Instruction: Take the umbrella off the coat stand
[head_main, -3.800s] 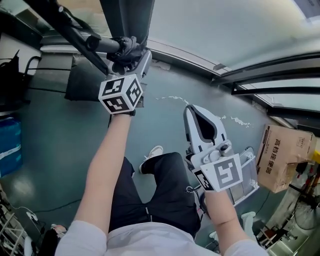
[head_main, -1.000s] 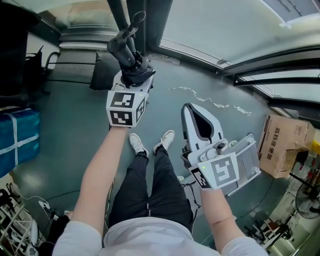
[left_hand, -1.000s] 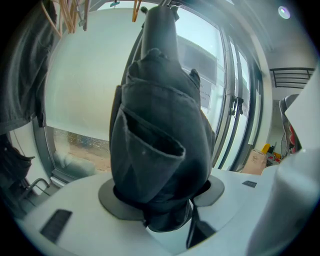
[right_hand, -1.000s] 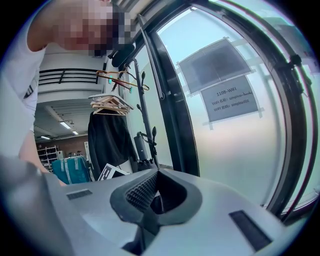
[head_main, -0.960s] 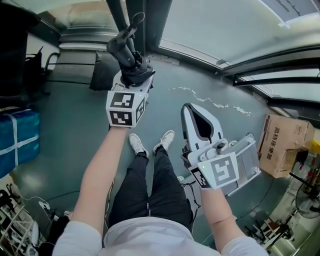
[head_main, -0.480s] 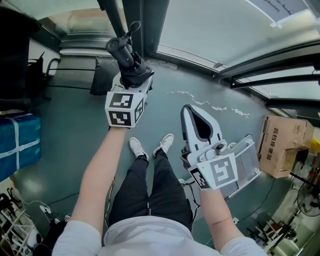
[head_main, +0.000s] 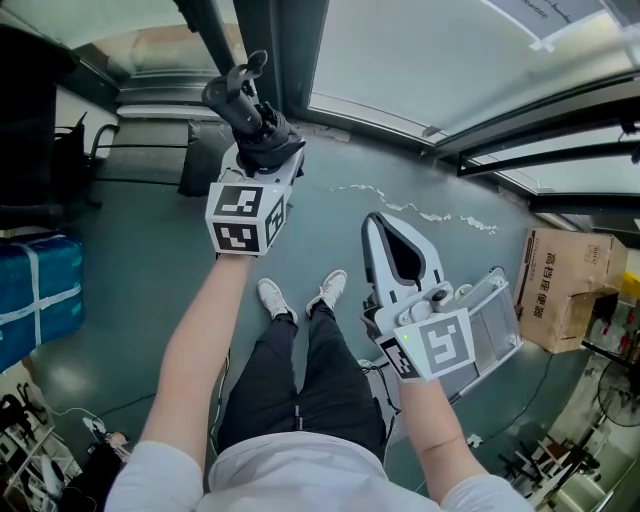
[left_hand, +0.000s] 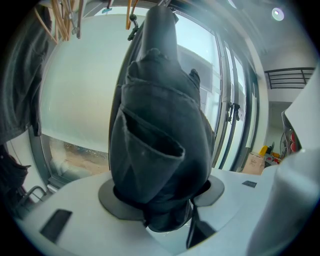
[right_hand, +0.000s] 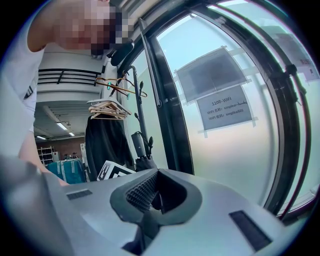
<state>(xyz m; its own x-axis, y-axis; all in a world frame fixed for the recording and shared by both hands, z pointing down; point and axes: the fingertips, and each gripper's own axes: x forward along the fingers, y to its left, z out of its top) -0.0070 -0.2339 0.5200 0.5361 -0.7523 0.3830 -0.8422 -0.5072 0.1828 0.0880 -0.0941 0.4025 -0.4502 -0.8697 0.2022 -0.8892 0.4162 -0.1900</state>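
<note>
Here, left tool (head_main: 264, 150) clamps the umbrella (left_hand: 160, 150) beside window frame (head_main: 292, 50); right tool (head_main: 379, 220) closed, empty.

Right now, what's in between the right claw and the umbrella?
Just bare floor. In the head view, only grey-green floor shows between the right claw and the folded black umbrella, which the left claw grips.
</note>
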